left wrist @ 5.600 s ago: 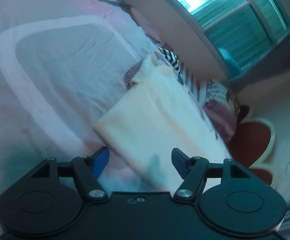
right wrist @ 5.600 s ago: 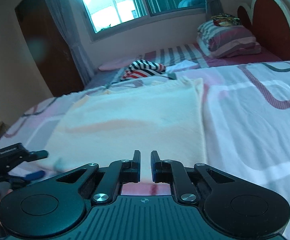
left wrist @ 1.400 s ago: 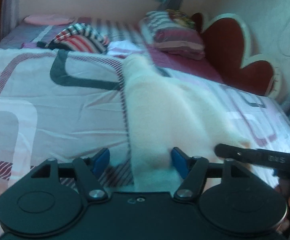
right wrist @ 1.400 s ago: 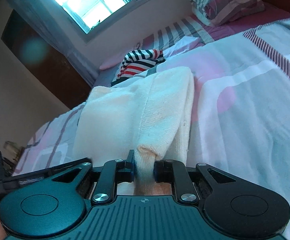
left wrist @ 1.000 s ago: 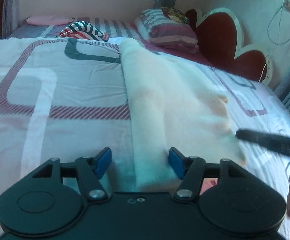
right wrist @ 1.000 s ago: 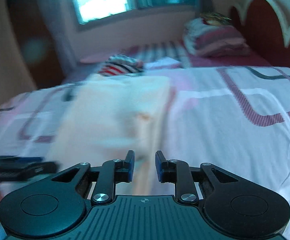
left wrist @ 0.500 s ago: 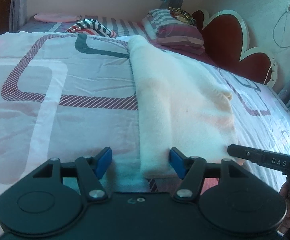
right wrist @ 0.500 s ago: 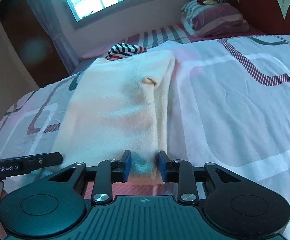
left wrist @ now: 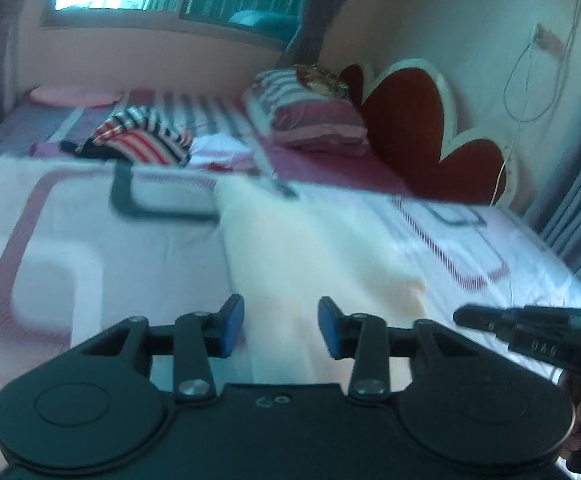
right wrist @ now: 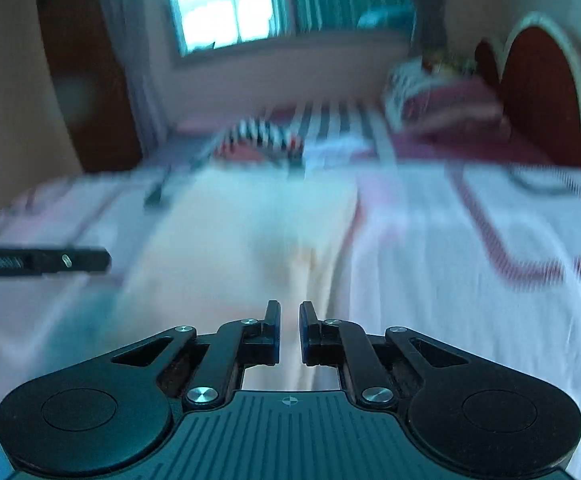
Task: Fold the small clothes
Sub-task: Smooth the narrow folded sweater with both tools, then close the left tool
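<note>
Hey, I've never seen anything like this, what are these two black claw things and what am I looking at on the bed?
These are two handheld grippers, each carrying its own camera that looks out along its fingers. One picture is from the left gripper, the other from the right gripper; each also shows the other at its edge. On the bed lies a cream cloth, folded lengthwise. Farther back are a striped garment and a pillow. The left fingers are spread open, the right nearly closed, and neither holds anything.
</note>
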Motion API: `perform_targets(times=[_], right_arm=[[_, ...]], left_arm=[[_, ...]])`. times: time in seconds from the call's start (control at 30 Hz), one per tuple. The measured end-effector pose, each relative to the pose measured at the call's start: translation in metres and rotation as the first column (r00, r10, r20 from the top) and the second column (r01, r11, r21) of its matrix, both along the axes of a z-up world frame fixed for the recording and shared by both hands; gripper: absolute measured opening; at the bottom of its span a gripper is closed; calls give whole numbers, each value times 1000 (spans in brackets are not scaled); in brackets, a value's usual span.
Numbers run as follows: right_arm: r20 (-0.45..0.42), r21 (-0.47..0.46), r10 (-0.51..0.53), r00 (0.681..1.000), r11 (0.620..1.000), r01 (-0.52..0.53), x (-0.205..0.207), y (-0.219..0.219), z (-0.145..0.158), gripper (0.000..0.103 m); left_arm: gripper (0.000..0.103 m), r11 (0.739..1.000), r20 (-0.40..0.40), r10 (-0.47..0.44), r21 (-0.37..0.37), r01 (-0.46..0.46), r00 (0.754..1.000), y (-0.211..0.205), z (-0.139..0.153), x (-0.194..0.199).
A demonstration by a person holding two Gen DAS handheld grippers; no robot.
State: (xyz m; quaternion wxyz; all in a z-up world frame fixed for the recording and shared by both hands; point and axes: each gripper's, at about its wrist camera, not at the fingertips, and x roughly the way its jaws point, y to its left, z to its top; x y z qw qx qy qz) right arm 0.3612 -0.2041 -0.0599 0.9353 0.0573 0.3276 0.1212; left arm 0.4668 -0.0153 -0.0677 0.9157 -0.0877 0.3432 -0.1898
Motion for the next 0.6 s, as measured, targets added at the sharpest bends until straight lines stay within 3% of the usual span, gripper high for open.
perform_targets(times=[0.07,0.17,0.2,0.27,0.3,0.43,0.6], right_arm=[[24,-34,-16,1000,999,17,21,7,8,8],[49,-37,20,999,999,-19,49,20,7,8],[34,-66,48,998,997,-45,57,26,0,8],[-106,-213,68,992,973,-89,75,34,-41,8],[-55,-224,78,995,971,-88,70,27,-48,8],[-62,-255,81,995,962,-94,65,21,-35,9],[52,-137,18,998,991,-10,79,11,-11,9]], left_arm=[[14,1000,-6,-18,2,18,1000,-6,-1,21],[13,997,-41,-73,28,74,996,-25,-14,41],[13,993,-101,-117,-6,117,988,-33,-28,48],[9,984,-188,-153,-122,132,970,-40,-54,56],[8,981,-194,-152,-152,123,969,-40,-59,56],[6,984,-150,-143,-124,125,978,-35,-49,51],[12,999,-40,-46,-16,45,998,-28,-21,77]])
